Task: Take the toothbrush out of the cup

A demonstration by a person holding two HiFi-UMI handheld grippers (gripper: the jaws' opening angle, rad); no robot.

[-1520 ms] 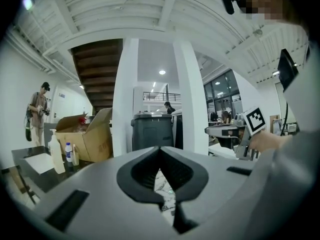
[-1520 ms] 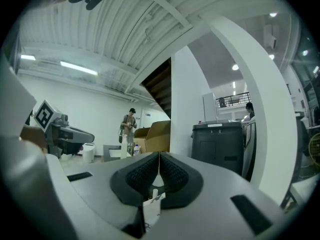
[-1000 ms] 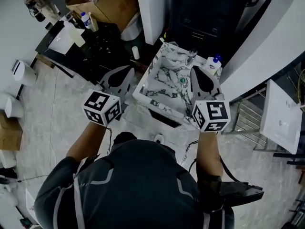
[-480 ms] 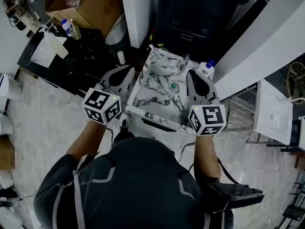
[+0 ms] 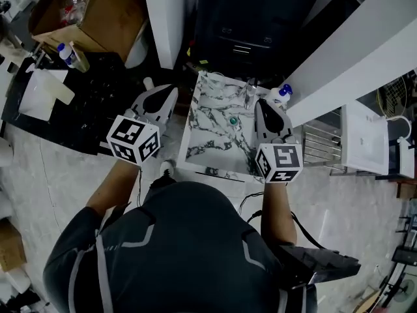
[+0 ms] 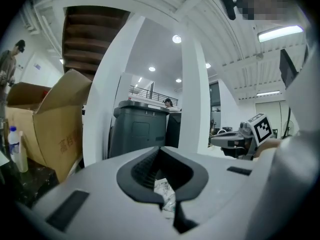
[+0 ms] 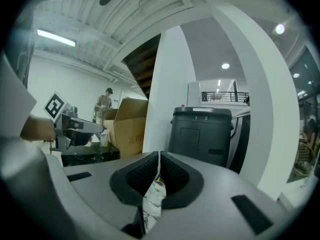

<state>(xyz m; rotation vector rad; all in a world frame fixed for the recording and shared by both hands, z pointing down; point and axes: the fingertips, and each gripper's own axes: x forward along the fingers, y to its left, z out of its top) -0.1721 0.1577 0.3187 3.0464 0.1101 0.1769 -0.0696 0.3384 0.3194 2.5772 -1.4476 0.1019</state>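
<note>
Cup (image 7: pixel 156 191) of clear glass stands at the far edge of the marble counter (image 5: pixel 207 132), near a blue-capped bottle (image 5: pixel 280 95); its toothbrush is too small to make out. Left tongs (image 6: pixel 160 151) and right tongs (image 7: pixel 159 156) are both clenched, grasping nothing.

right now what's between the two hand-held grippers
Head view: the marble tray, with a small green thing on it, lies between the left hand-held gripper and right hand-held gripper.

Indoor hall: pale marbled floor (image 5: pixel 52 175), white pillars (image 6: pixel 195 94), dark grey bin (image 6: pixel 142 131), open cardboard box (image 5: pixel 98 12), black table (image 5: pixel 98 103), marble-patterned counter (image 5: pixel 208 135); recessed ceiling lights (image 6: pixel 176 39) and a fluorescent tube (image 6: pixel 280 33) lit
</note>
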